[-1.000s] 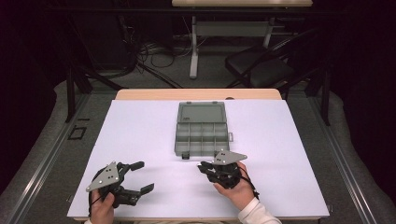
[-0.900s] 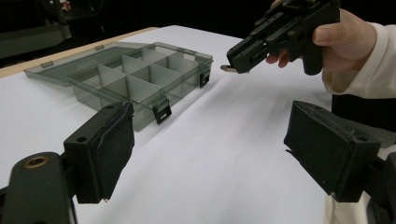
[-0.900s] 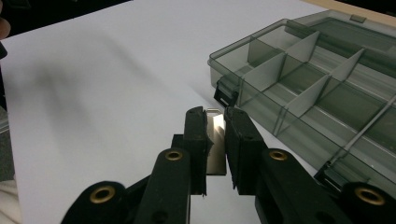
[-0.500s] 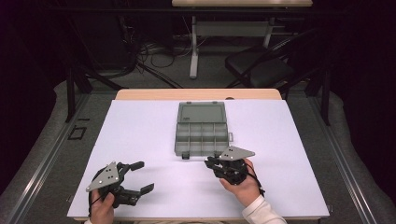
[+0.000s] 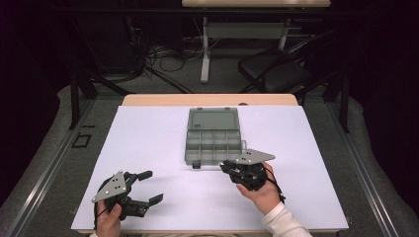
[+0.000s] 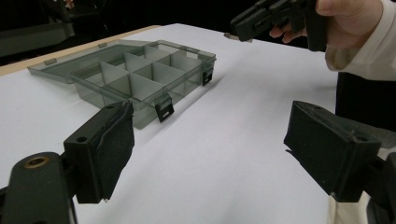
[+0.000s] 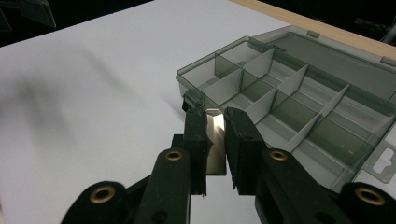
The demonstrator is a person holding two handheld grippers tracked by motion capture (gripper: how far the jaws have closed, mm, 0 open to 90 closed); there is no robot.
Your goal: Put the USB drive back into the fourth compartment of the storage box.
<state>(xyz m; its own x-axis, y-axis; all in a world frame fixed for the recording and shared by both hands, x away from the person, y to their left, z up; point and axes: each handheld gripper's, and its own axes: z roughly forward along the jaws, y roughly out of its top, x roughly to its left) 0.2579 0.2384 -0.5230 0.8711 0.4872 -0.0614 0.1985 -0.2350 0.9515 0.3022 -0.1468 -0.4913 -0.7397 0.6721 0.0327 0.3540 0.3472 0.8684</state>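
At the near edge of the white tabletop (image 5: 306, 148), in the high view, the left gripper (image 5: 148, 186) is held by a hand (image 5: 107, 222) at the lower left. Its two jaws stand wide apart and nothing is between them. In the left gripper view the same two black jaws rise from the bottom with only bare white surface in the gap.

A little farther, at the right of the middle, the right gripper (image 5: 226, 167) is held by a hand (image 5: 262, 190) in a white sleeve (image 5: 286, 222). A grey three-cornered plate sits on top of it. Its tip points to the left and lies just beside the near right corner of the box. In the right gripper view its jaws are close together and clamped on a small flat metal piece (image 7: 215, 140), pale and shiny, which stands upright between the pads. The piece is in front of the near wall of the box; whether it touches the wall, I cannot tell.

Beyond the grippers, in the middle of the tabletop, lies a grey transparent compartment box (image 5: 213, 143). It is open, with its lid (image 5: 213, 120) laid flat on the far side. The compartments look empty. Two black latches hang on its near wall.

Behind the tabletop there is a dark floor with cables and a black chair (image 5: 276, 71).
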